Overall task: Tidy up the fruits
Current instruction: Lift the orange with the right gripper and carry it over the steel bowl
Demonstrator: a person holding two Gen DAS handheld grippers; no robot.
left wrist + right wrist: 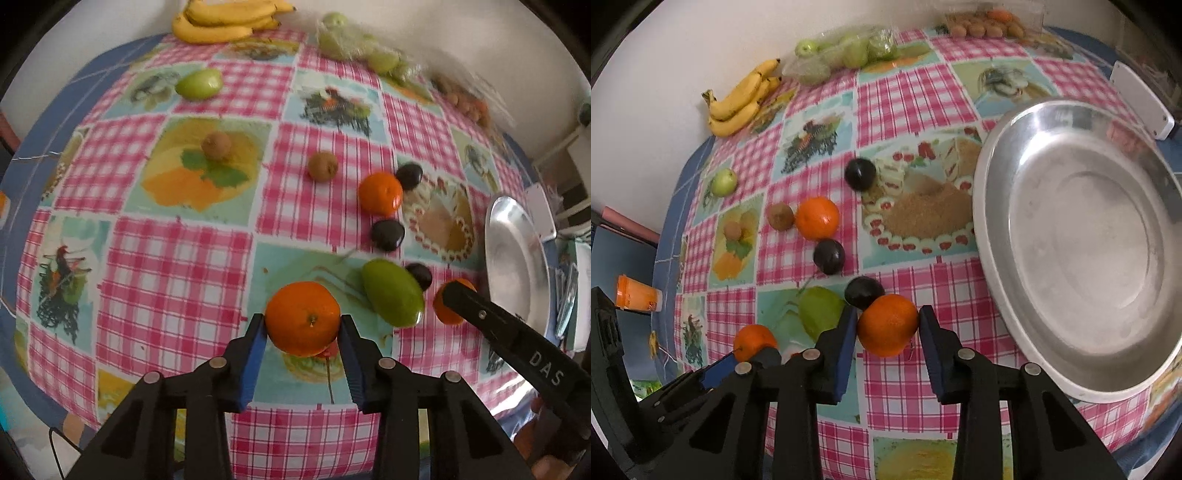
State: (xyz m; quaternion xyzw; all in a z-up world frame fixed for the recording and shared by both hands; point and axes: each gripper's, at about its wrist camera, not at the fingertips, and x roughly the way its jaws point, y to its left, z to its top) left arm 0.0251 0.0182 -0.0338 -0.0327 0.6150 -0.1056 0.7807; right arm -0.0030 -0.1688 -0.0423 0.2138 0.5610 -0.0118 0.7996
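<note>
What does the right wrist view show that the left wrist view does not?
Only the right wrist view shows the orange cup beyond the table's edge and the whole inside of the metal plate, with nothing in it. Only the left wrist view shows the stem end of the left orange. Both show the bananas, three dark plums, and an orange between each gripper's fingers; the right orange.

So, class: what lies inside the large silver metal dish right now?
Nothing that can be seen: the large silver metal dish shows only a bare, shiny basin in the right wrist view. Every fruit is outside it, including the orange mandarin between the right gripper fingers.
</note>
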